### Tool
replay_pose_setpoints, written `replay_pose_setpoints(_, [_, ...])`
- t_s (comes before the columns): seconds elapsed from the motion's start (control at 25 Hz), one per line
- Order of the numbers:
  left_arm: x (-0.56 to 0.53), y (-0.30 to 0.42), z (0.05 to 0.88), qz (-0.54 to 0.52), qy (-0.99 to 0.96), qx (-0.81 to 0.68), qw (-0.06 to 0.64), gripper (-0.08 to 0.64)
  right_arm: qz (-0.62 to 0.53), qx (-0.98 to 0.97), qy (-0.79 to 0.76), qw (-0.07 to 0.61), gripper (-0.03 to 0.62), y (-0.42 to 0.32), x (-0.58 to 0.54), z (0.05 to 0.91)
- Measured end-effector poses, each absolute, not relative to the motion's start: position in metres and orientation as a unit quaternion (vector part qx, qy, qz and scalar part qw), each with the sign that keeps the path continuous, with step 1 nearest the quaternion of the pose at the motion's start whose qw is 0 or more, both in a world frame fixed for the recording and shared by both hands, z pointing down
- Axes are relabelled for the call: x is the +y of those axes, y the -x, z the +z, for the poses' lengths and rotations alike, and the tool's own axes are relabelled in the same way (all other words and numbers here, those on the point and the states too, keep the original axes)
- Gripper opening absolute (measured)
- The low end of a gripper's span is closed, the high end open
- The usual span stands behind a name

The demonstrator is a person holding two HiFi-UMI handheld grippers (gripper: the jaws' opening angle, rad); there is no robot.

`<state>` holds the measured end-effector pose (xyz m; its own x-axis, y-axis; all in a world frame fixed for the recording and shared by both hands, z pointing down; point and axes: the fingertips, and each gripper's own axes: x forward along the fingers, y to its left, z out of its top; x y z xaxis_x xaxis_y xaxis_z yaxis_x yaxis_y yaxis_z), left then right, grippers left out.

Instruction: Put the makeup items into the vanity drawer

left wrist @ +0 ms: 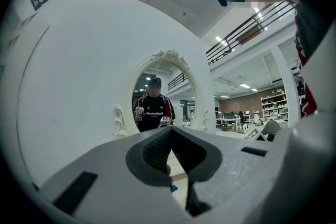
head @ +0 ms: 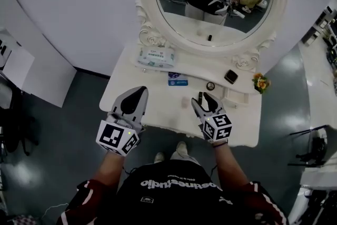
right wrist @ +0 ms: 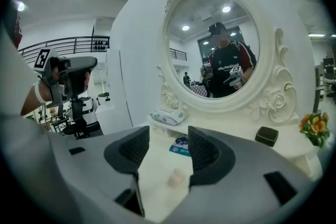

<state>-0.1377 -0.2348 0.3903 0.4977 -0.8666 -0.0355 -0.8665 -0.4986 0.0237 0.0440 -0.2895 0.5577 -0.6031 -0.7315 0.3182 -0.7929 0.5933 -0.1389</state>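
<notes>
The person wears a black top [head: 176, 187] with white lettering across the chest, dark red on the sleeves [head: 84, 195], and pale shoes [head: 181, 149]. The left gripper [head: 142, 90] and the right gripper [head: 202, 98] have light grey, smoothly curved shells, with dark ribbed pads [right wrist: 132, 148] lining the jaws. Each carries a white cube [head: 117, 137] printed with black square markers.

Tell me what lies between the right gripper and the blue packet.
A small pale pink item on the tabletop, ahead of the open fingers; the right gripper view shows it.
</notes>
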Motion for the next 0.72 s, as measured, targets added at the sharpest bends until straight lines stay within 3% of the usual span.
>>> replay_pose_setpoints(0.72, [-0.225, 0.125, 0.434, 0.013, -0.832, -0.552, 0.051, 0.005, 0.176, -0.889, -0.356, 0.229, 0.236, -0.018, -0.309, 0.696])
